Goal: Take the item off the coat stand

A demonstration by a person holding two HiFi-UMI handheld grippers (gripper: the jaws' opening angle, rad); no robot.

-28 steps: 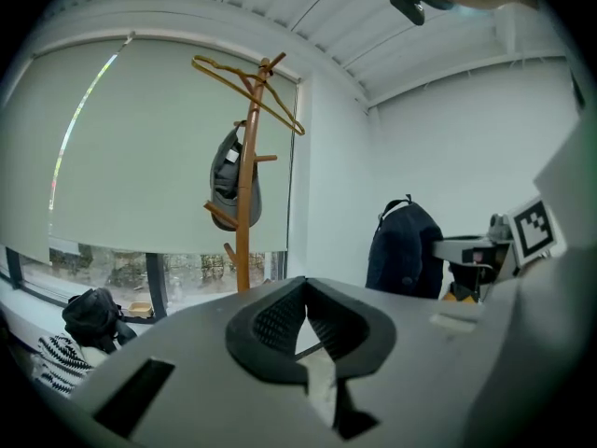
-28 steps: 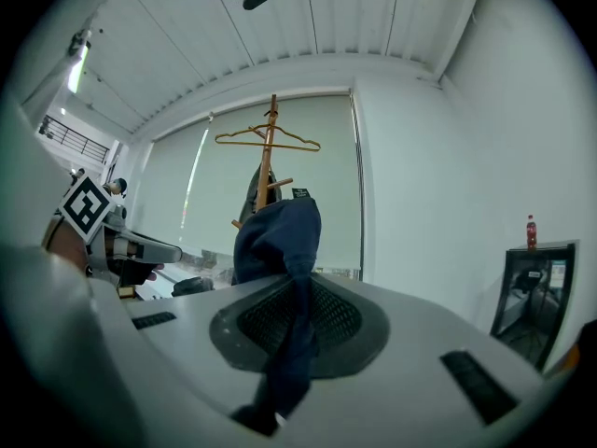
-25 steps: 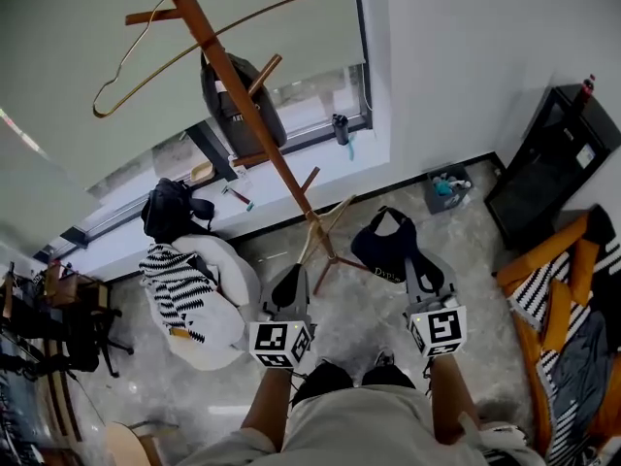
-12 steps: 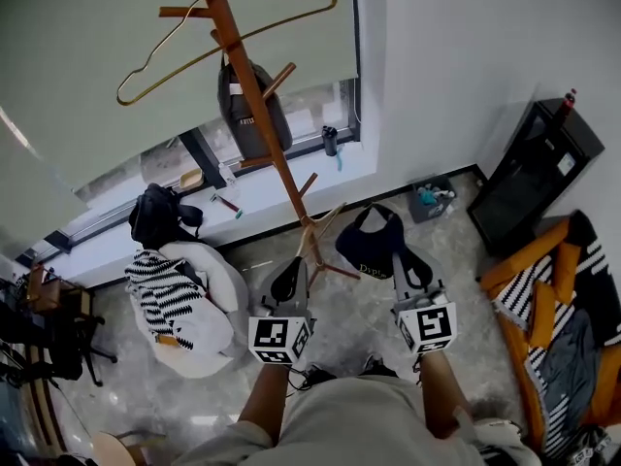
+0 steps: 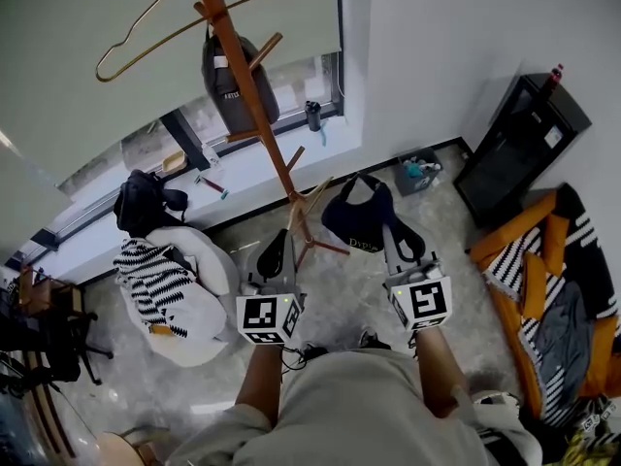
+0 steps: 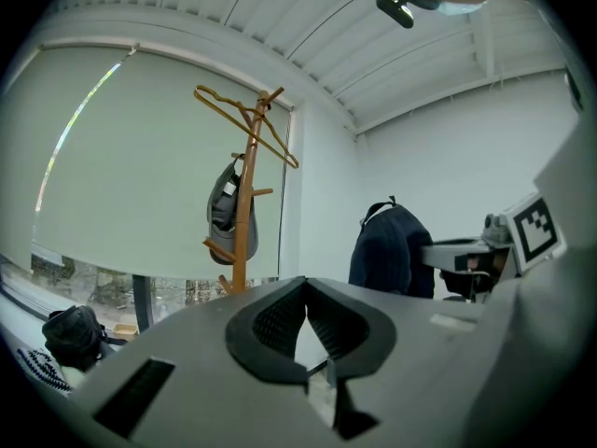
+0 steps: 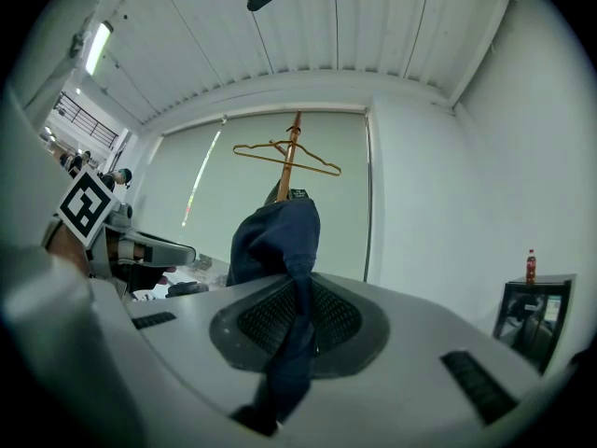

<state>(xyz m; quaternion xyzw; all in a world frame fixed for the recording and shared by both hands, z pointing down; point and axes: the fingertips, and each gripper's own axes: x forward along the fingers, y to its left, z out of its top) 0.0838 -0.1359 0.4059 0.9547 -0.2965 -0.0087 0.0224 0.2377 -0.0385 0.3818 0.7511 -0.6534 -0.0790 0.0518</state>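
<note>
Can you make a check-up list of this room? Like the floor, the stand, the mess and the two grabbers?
Surface: grey stone floor.
Job's things: cap off the stand, hanging from the right gripper; stand holds a hanger and a grey bag.
Clutter: black bag by the sill, striped cloth on a white chair, orange blanket, bin.
Grippers: left gripper shut, empty; right gripper shut on cap.
Cables: nothing seen.
Surroundings: window with blind, white wall, black cabinet.

The dark blue cap (image 5: 354, 223) has pale letters (image 5: 361, 245) that start like "Dyp". The rest is too small to read. The hanging grey bag (image 5: 219, 78) has a tiny label (image 5: 229, 94), too small to read.
</note>
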